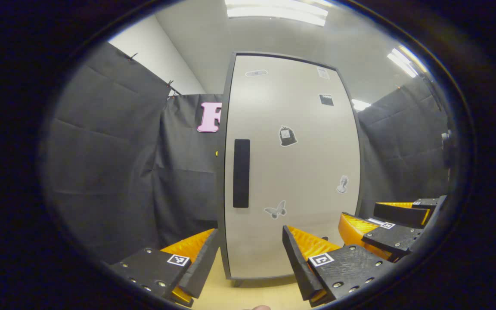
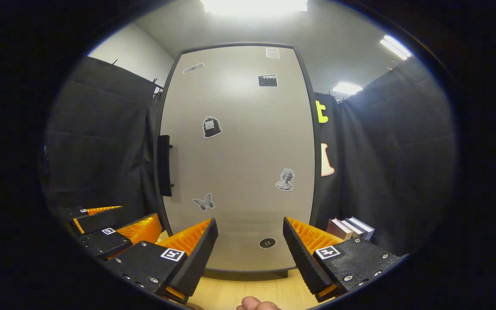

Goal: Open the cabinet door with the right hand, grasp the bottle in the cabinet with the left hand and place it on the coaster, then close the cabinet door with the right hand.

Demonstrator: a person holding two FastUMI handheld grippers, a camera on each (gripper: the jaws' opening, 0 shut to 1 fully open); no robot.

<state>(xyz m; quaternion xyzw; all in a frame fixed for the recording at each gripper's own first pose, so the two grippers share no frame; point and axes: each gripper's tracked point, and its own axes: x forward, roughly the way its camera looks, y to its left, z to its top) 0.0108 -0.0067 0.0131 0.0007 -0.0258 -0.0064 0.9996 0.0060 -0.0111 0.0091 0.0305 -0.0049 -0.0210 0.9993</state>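
Observation:
A tall pale cabinet door (image 1: 291, 168) with several stickers stands closed in front of me, its dark upright handle (image 1: 241, 173) near its left edge. My left gripper (image 1: 250, 258) is open, fingers wide apart, a short way before the door's lower part. At the right edge of the left gripper view sits my right gripper (image 1: 375, 219). In the right gripper view the same door (image 2: 239, 159) faces me with the handle (image 2: 164, 165) on its left side. My right gripper (image 2: 250, 249) is open with nothing between its fingers. My left gripper (image 2: 114, 224) shows at lower left.
Black cloth walls flank the cabinet on both sides. A few books (image 2: 351, 228) stand to the right of the cabinet's foot. A light wooden tabletop (image 2: 248, 290) lies below the grippers, and a fingertip (image 2: 258, 305) pokes in at the bottom.

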